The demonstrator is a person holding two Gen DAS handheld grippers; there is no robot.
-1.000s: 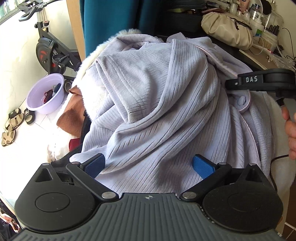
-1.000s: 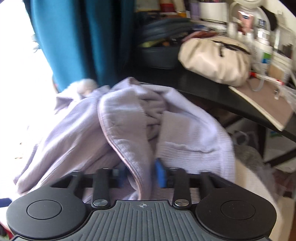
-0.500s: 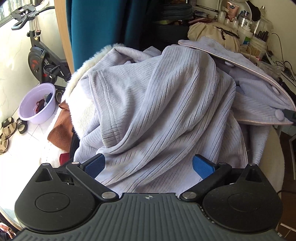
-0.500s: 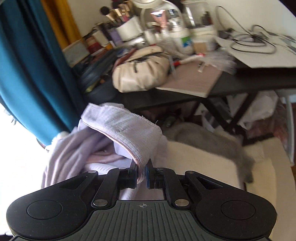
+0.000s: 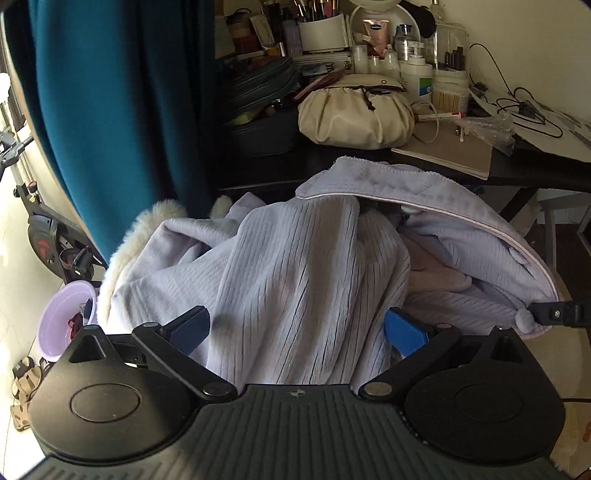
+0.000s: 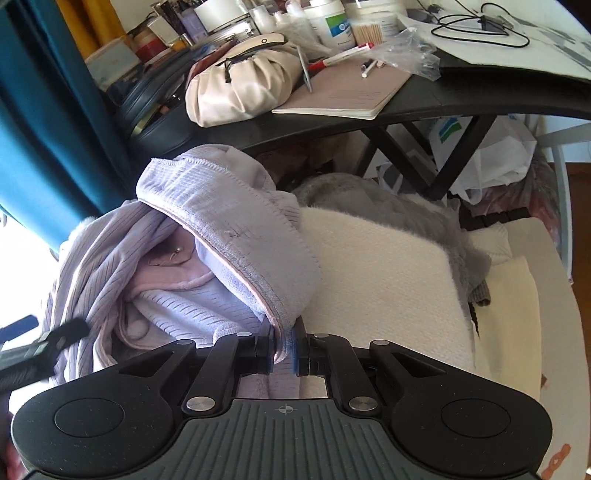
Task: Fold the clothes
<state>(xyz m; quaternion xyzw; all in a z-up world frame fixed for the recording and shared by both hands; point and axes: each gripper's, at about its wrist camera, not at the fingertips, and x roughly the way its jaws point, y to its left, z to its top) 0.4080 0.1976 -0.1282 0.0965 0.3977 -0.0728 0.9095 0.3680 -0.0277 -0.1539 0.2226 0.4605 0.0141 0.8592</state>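
Right now the right claw (image 6: 282,350) is pinching the pink-trimmed edge of a soft purple robe (image 6: 236,236) and holding that part up like a little tent. Its blue pads press on the cloth from both sides. The left claw (image 5: 297,328) is spread wide, with a hump of the same robe (image 5: 295,273) bulging up between its two blue pads (image 5: 190,328); the cloth looks to touch them, but the claw is not squeezing it. The rest of the robe lies in a bunched heap on a white fluffy blanket (image 6: 384,277).

Behind the heap stands a dark tabletop (image 6: 480,99). On it sits a cream drawstring bag (image 5: 354,114), pulled shut, so what is inside is hidden. A white cup (image 5: 319,33) holds makeup brushes. Down on the floor, a purple bowl (image 5: 55,325) has some small dark and red things in it, too small to tell.
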